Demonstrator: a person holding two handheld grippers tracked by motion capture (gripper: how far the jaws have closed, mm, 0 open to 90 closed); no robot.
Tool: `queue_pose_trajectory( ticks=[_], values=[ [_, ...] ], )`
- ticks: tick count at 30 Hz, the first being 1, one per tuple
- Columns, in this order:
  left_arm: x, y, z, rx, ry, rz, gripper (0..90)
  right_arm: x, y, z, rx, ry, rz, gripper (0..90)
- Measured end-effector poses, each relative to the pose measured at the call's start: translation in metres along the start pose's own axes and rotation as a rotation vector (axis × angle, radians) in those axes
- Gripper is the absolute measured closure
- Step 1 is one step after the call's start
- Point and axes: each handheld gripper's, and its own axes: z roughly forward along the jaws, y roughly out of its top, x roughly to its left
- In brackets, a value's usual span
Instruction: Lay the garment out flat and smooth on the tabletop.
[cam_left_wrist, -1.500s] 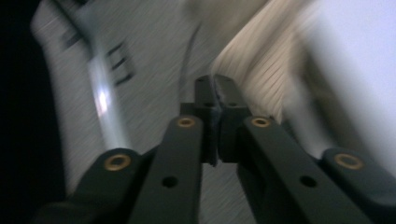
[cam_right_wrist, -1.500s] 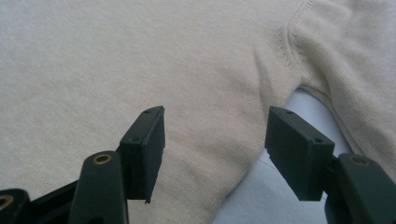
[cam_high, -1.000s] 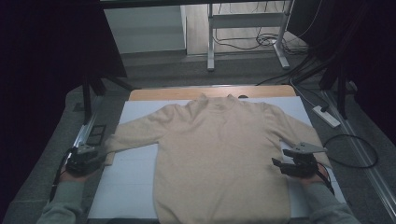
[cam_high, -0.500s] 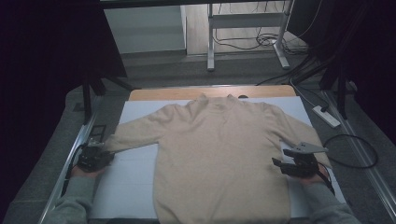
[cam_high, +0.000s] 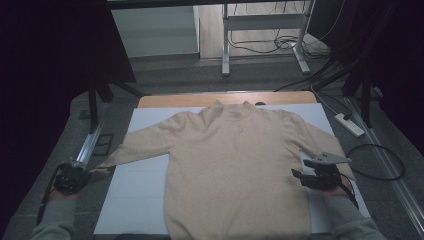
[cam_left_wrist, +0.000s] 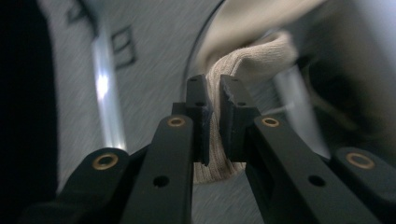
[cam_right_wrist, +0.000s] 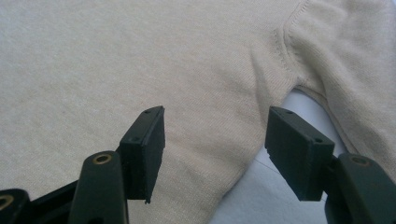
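Observation:
A cream knitted sweater (cam_high: 235, 165) lies flat, front up, on a white board (cam_high: 135, 200). Its left sleeve stretches past the board's left edge. My left gripper (cam_high: 89, 175) is there, and its jaws have just been closing on the ribbed cuff (cam_left_wrist: 212, 158). In the left gripper view the gripper (cam_left_wrist: 212, 88) is shut, with the cuff pinched between the pads. My right gripper (cam_high: 297, 176) hovers over the sweater's right side. In the right gripper view it (cam_right_wrist: 215, 123) stands open above the side seam below the armpit (cam_right_wrist: 285, 88), holding nothing.
The board rests on a wooden tabletop (cam_high: 200, 99). A metal rail (cam_high: 90, 145) runs along the floor at the left. A white power strip (cam_high: 350, 125) and a looped black cable (cam_high: 375, 160) lie at the right. A metal frame (cam_high: 225, 45) stands behind.
The left gripper closed on the sleeve cuff and moved left and nearer to me, drawing the sleeve out past the board's edge. The right gripper stayed put.

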Motion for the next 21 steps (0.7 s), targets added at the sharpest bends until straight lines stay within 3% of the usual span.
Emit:
queue_pose_trajectory(
  ticks=[2, 4, 5, 8, 12, 15, 21],
  values=[
    [0.006, -0.012, 0.006, -0.014, -0.022, -0.040, 79.2, 0.000, 0.000, 0.000, 0.002, 0.000, -0.001, 37.6],
    [0.001, -0.012, 0.002, -0.060, -0.045, -0.056, 57.6, 0.001, 0.001, 0.000, 0.000, -0.003, -0.001, 37.6],
    [-0.003, -0.009, -0.002, -0.091, -0.062, -0.049, 48.0, 0.001, 0.001, 0.001, 0.000, -0.004, -0.001, 37.7],
    [-0.020, 0.010, -0.016, -0.163, -0.097, -0.002, 37.7, 0.001, 0.001, 0.002, 0.008, -0.005, -0.004, 37.6],
    [-0.046, 0.037, -0.031, -0.259, -0.171, 0.042, 34.8, 0.002, 0.002, 0.001, 0.002, -0.003, -0.002, 37.6],
    [-0.067, 0.052, -0.036, -0.299, -0.215, 0.079, 32.9, 0.000, 0.001, 0.001, -0.003, 0.001, 0.001, 37.6],
    [-0.095, 0.071, -0.045, -0.363, -0.302, 0.107, 31.3, 0.000, 0.002, 0.000, -0.007, 0.003, -0.001, 37.6]
  ],
)
